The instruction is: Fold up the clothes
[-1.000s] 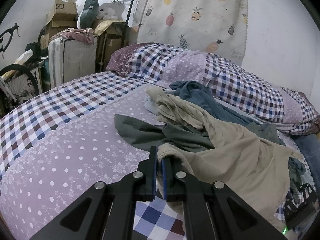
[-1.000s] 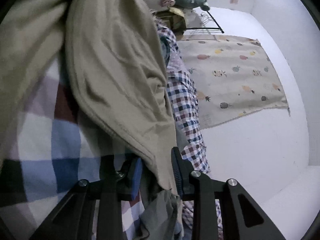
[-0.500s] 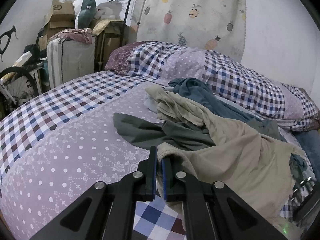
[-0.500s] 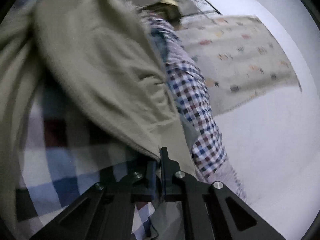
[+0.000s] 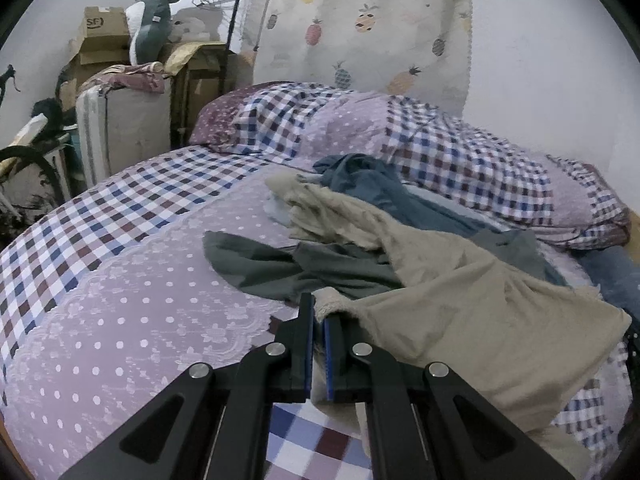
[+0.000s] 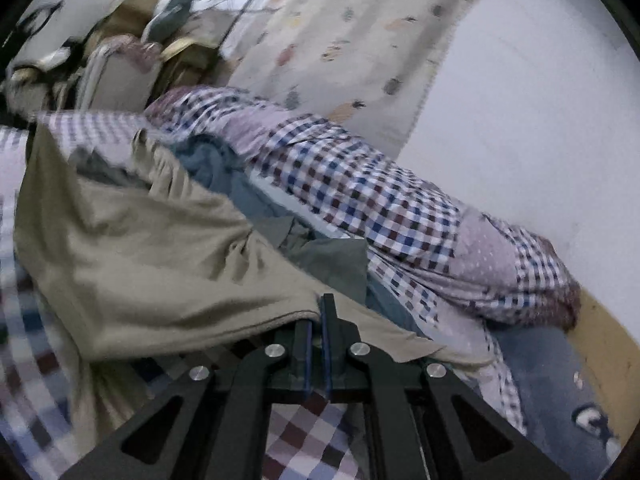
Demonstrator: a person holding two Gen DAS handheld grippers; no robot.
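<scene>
Left gripper (image 5: 318, 320) sits bottom centre of its frame, jaws pinched together on cloth; right gripper (image 6: 319, 316) likewise.

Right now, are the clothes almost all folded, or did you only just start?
Only just started. Nothing looks folded yet. The left gripper and right gripper are each shut on an edge of the beige garment, held up between them. The dark green garment and blue garment lie crumpled on the bed, waiting.
</scene>
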